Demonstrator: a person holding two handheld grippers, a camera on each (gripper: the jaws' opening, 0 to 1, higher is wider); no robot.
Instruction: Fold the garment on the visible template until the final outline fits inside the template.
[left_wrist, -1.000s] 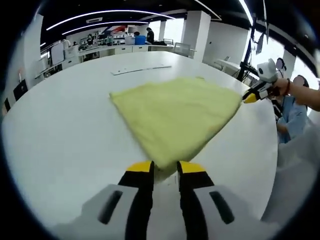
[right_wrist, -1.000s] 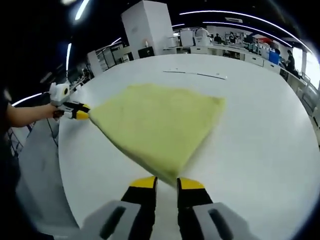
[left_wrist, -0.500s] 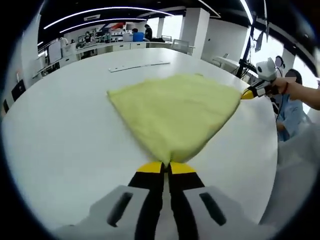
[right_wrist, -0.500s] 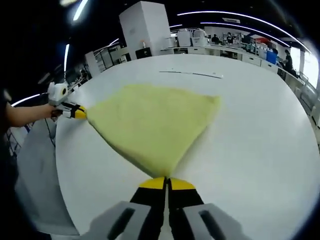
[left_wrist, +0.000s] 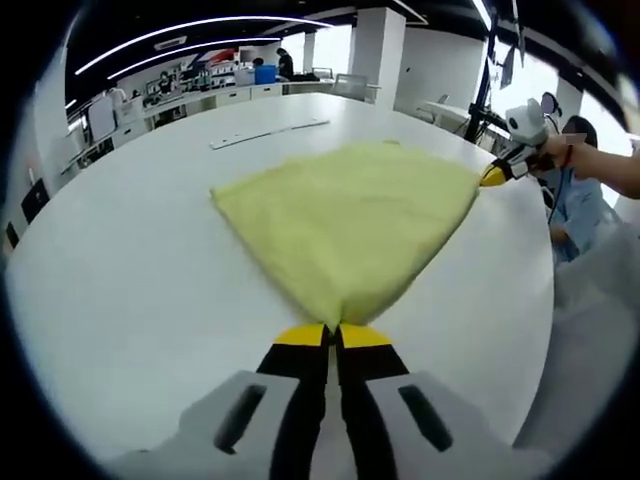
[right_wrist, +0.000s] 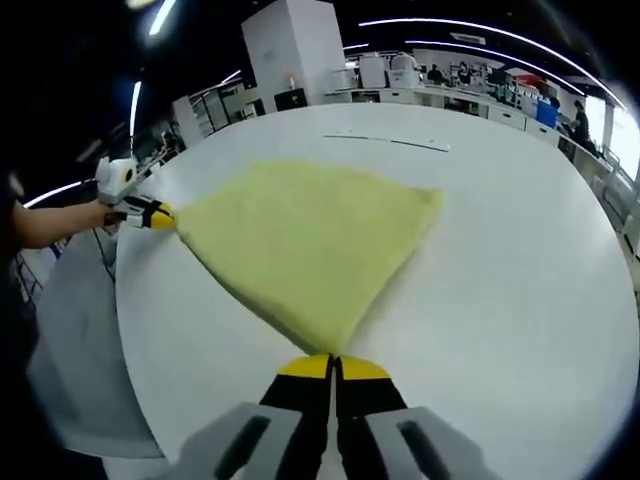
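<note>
A pale yellow garment (left_wrist: 345, 218) lies spread on a white round table (left_wrist: 130, 280), folded into a rough square. My left gripper (left_wrist: 333, 335) is shut on its near corner. The garment (right_wrist: 300, 235) stretches away from my right gripper (right_wrist: 333, 366), which is shut on the opposite corner. Each gripper shows in the other's view: the right gripper (left_wrist: 495, 176) at the far right corner, the left gripper (right_wrist: 155, 213) at the far left corner, both held by a person's hand. A thin strip (left_wrist: 268, 133) lies on the table beyond the cloth.
The table edge (left_wrist: 545, 300) runs close on the right in the left gripper view; a seated person (left_wrist: 590, 190) is beyond it. Grey floor (right_wrist: 70, 330) lies left of the table in the right gripper view. Desks and people stand far behind.
One second ago both grippers stood open at the corners; both have shut on the garment's corners. Since then the cloth has been drawn a little tauter.
</note>
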